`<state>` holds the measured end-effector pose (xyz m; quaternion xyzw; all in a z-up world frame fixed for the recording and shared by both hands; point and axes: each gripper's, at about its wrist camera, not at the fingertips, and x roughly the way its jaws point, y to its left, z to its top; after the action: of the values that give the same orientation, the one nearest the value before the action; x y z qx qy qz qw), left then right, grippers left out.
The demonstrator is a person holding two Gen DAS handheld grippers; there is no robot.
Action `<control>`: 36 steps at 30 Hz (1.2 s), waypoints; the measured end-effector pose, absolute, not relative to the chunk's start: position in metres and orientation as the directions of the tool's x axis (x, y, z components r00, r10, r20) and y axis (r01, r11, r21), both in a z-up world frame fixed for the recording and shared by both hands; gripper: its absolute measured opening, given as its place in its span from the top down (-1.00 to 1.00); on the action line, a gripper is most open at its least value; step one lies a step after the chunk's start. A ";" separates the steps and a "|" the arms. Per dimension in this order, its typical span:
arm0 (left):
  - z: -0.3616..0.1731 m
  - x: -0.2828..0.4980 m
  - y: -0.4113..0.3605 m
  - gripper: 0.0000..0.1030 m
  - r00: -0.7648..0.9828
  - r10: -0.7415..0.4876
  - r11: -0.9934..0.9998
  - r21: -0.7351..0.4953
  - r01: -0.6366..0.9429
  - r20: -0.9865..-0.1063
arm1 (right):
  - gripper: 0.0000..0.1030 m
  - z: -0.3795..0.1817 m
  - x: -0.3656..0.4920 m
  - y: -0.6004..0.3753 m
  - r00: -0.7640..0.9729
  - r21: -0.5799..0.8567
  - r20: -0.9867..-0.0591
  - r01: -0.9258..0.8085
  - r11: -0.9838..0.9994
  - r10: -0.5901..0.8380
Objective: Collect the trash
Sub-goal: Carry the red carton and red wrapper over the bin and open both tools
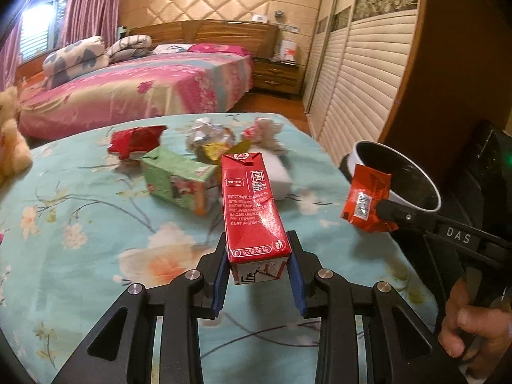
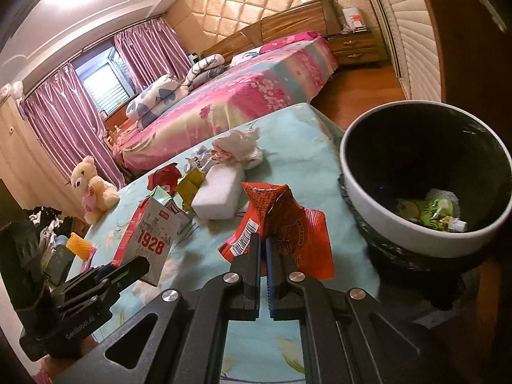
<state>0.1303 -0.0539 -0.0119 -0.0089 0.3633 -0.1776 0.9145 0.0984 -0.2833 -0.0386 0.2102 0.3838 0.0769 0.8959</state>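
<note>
My left gripper is shut on a red milk carton and holds it above the floral tablecloth; the carton also shows in the right wrist view. My right gripper is shut on a red snack wrapper, also in the left wrist view, close to the trash bin. The bin stands off the table's right edge with some trash inside. A green carton, a red wrapper, crumpled foil, a crumpled bag and a white block lie on the table.
The table has a turquoise floral cloth. A teddy bear sits at its left edge. A pink bed, a nightstand and a louvered wardrobe stand behind. A yellow object lies at the left.
</note>
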 end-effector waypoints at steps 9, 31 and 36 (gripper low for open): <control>-0.010 0.135 -0.090 0.39 0.649 -0.363 0.918 -0.138 0.371 -0.669 | 0.95 -0.037 0.086 -0.304 0.708 0.440 -0.649 0.050 0.897 0.279; -0.005 0.157 -0.160 0.39 0.615 -0.431 0.867 -0.116 0.484 -0.660 | 0.95 -0.026 0.072 -0.362 0.756 0.431 -0.629 0.148 0.890 0.179; -0.006 0.166 -0.175 0.39 0.600 -0.449 0.854 -0.121 0.505 -0.662 | 0.95 -0.025 0.074 -0.372 0.760 0.431 -0.630 0.169 0.886 0.162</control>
<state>0.1660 -0.1755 -0.0056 0.0392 0.3588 -0.2669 0.8936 0.0736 -0.3718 -0.0252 0.2383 0.3465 -0.0019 0.9073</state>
